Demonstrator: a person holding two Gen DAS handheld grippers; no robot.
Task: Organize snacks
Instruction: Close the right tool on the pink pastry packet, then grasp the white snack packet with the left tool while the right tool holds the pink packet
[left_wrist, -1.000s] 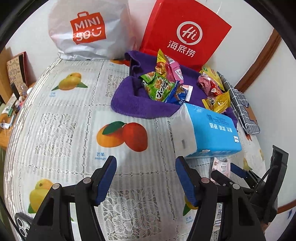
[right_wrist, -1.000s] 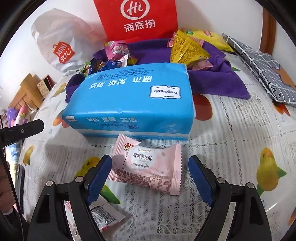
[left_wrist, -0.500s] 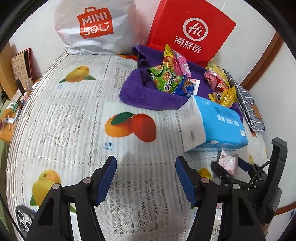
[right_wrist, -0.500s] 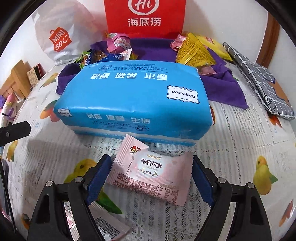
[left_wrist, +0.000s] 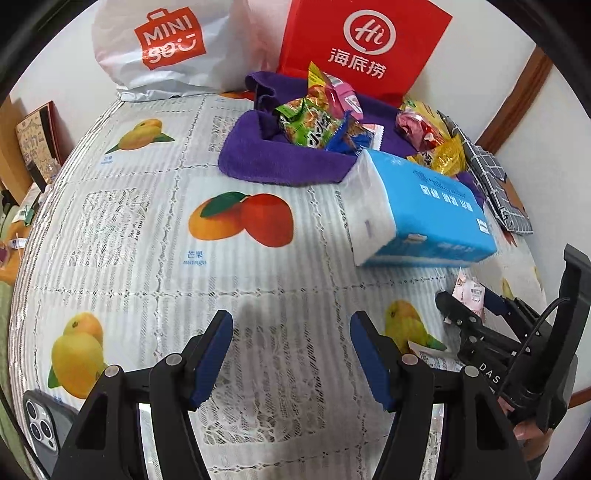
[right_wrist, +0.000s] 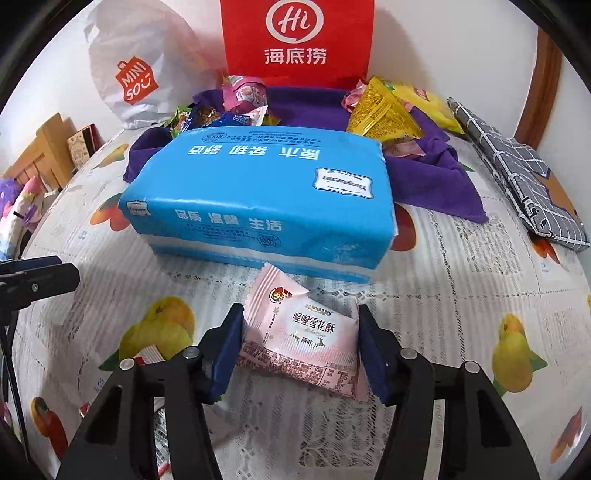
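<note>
A pink snack packet (right_wrist: 301, 336) lies on the fruit-print tablecloth (right_wrist: 461, 295), just in front of a blue tissue pack (right_wrist: 266, 192). My right gripper (right_wrist: 301, 310) is closing around the packet; both blue pads touch its side edges and the wrapper buckles upward. In the left wrist view the same packet (left_wrist: 471, 295) shows between the right gripper's (left_wrist: 467, 299) fingers. My left gripper (left_wrist: 291, 319) stands open over bare tablecloth with nothing between its fingers. More snacks (left_wrist: 314, 122) are heaped on a purple towel (left_wrist: 280, 162) behind the tissue pack.
A red paper bag (left_wrist: 365, 48) and a white Miniso bag (left_wrist: 166, 48) stand against the wall. A checked pouch (right_wrist: 517, 177) lies at the right. Another wrapper (right_wrist: 147, 356) lies beside the right gripper. A phone (left_wrist: 40, 424) sits at the near left edge.
The right gripper's jaws have come in from wide apart until they meet the pink packet's sides, and the packet has crumpled. The left gripper's opening is unchanged.
</note>
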